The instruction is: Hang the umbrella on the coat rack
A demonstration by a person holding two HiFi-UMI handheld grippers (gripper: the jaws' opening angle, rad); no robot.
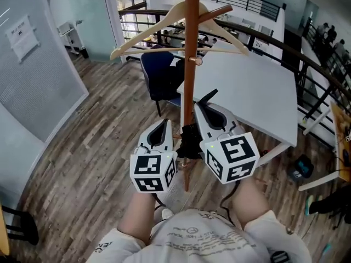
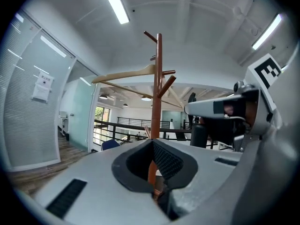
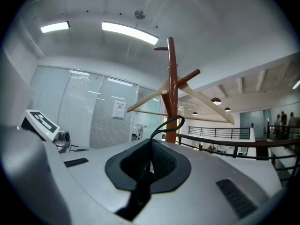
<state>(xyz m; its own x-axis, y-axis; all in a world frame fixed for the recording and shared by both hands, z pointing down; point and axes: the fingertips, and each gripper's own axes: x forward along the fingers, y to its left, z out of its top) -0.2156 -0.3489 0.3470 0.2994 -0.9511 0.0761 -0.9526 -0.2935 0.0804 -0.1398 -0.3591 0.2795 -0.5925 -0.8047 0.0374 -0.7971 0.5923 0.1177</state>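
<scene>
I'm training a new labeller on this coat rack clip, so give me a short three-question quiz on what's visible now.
1. True or false: a wooden hanger hangs on the coat rack.
2. What do the fingers of the right gripper pinch? A) a black strap loop B) a blue chair C) a sheet of paper
3. Fill in: in the head view, the white table stands to the ___ of the rack's pole.

Key: 1 true; 2 A; 3 right.
</scene>
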